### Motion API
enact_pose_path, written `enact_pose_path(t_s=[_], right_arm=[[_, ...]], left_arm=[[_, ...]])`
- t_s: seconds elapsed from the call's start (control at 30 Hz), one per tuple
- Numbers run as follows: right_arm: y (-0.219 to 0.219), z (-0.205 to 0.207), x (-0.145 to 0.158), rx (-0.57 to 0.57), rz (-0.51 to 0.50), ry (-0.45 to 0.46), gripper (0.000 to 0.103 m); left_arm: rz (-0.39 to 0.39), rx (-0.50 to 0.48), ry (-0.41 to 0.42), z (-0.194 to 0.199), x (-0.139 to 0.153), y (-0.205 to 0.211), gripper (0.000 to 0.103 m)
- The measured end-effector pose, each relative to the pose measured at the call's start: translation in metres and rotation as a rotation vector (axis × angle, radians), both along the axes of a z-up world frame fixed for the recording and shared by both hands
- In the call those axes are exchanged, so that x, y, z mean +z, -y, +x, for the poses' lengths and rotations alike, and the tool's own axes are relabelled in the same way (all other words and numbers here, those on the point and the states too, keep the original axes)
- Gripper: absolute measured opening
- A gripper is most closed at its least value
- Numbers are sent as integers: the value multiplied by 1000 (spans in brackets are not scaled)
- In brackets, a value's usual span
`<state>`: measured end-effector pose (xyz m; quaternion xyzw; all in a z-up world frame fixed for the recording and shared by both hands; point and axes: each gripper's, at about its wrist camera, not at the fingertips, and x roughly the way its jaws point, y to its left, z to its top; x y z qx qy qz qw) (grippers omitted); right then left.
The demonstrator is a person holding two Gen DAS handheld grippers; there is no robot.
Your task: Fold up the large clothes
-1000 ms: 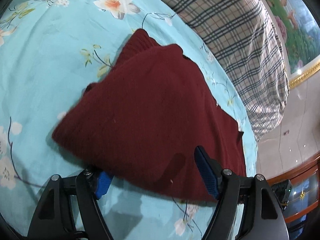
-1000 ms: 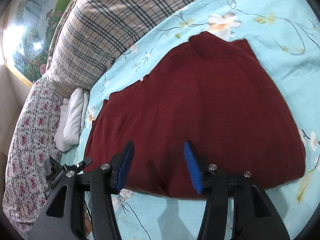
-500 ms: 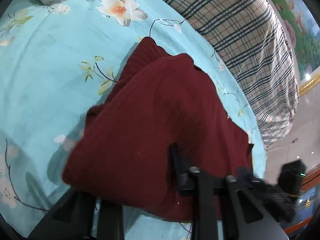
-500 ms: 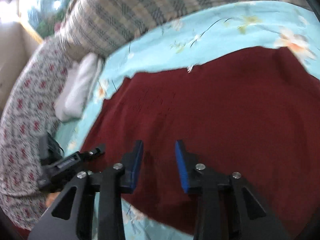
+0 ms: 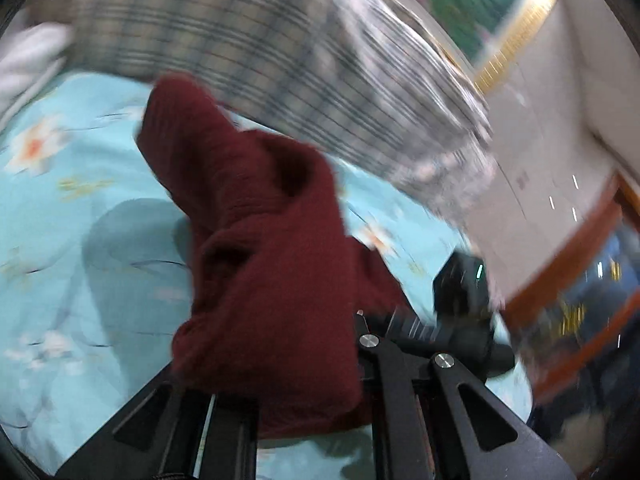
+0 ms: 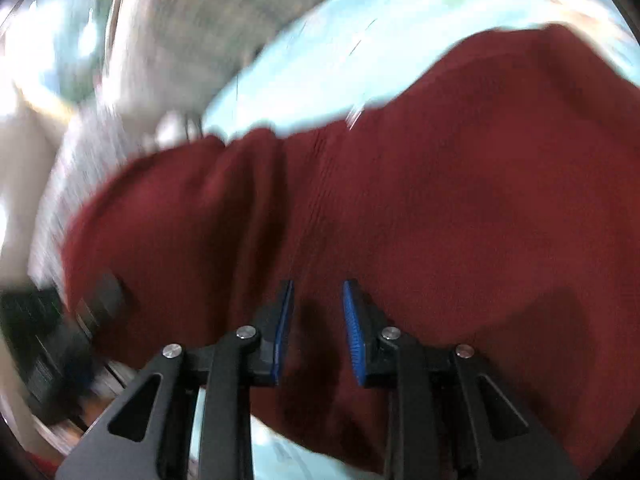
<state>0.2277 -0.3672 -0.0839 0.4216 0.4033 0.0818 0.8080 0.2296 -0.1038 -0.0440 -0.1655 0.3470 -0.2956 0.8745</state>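
A dark red knitted sweater (image 5: 264, 248) is lifted off the light blue floral bedsheet (image 5: 60, 216) and bunches up over my left gripper (image 5: 304, 368), which is shut on its edge; the fingertips are hidden under the cloth. In the right wrist view the sweater (image 6: 440, 200) fills the frame. My right gripper (image 6: 316, 320) has its blue-padded fingers (image 6: 352, 332) a small gap apart with sweater cloth between and behind them; I cannot tell whether it grips. Both views are motion-blurred.
A plaid blanket (image 5: 260, 52) lies along the far side of the bed. A white folded cloth (image 5: 24, 60) sits at the far left. The other gripper's body (image 5: 460, 300) shows at the right, and also in the right wrist view (image 6: 52, 340). A wooden cabinet (image 5: 580, 264) stands beyond the bed.
Both grippers have narrowed around the sweater's near edge. The left one has lifted the cloth off the sheet and swung upward. The sweater has gone from flat to bunched.
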Motion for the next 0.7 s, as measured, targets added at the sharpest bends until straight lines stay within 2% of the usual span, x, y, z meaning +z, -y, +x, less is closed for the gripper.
enact_pose_path(t_s=[0.03, 0.1, 0.13, 0.17, 0.2, 0.27, 0.33, 0.4, 0.6, 0.7], right_arm=[[22, -12, 1, -56, 81, 35, 28], [51, -27, 0, -108, 213, 74, 44], [61, -34, 0, -129, 240, 84, 64], [66, -37, 2, -140, 225, 87, 73], [68, -38, 4, -134, 199, 83, 73], [65, -34, 6, -99, 144, 52, 73], [60, -27, 6, -79, 89, 22, 73], [56, -22, 3, -68, 53, -2, 73], [58, -22, 1, -56, 42, -29, 73], [52, -6, -1, -26, 36, -52, 70]], left_arm=[[33, -38, 3, -2, -3, 18, 10], [95, -100, -2, -5, -18, 52, 10], [137, -133, -10, -6, -29, 70, 10], [184, -149, -14, -6, -39, 84, 10], [226, -162, -16, -8, -50, 97, 10], [250, -181, -24, -10, -61, 109, 10], [261, -170, -4, -14, -61, 111, 10], [234, -164, -6, -13, -56, 106, 10], [179, -141, -4, -14, -50, 88, 10], [224, -145, 23, -20, -51, 97, 10]])
